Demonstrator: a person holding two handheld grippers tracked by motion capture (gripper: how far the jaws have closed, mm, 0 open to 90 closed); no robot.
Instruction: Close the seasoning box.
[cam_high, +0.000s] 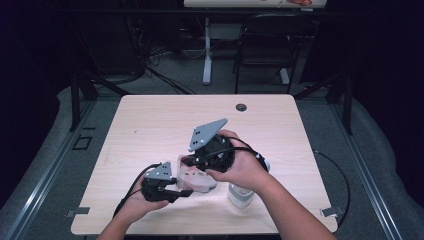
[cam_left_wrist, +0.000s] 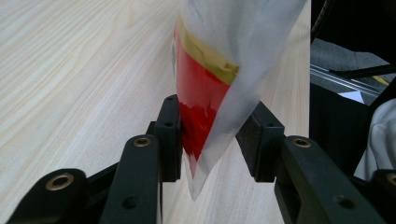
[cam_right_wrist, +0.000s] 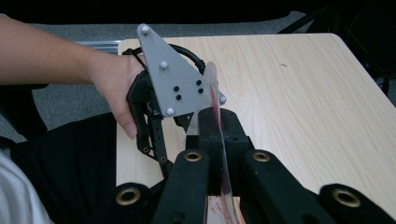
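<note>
Above the wooden surface (cam_high: 150, 125), the right gripper (cam_right_wrist: 219, 126) is clamped tight on a translucent bag (cam_left_wrist: 219, 70) with red contents, whose lower corner hangs between the parted jaws of the left gripper (cam_left_wrist: 215, 135).

A translucent plastic bag (cam_high: 192, 176) with red and yellow content inside is held above the tabletop (cam_high: 150, 125), near its front edge. It is seen edge-on in the right gripper view.

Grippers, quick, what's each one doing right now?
Left gripper: open around the plastic bag corner, right pad clear of it.
Right gripper: shut on the plastic bag's edge.
</note>
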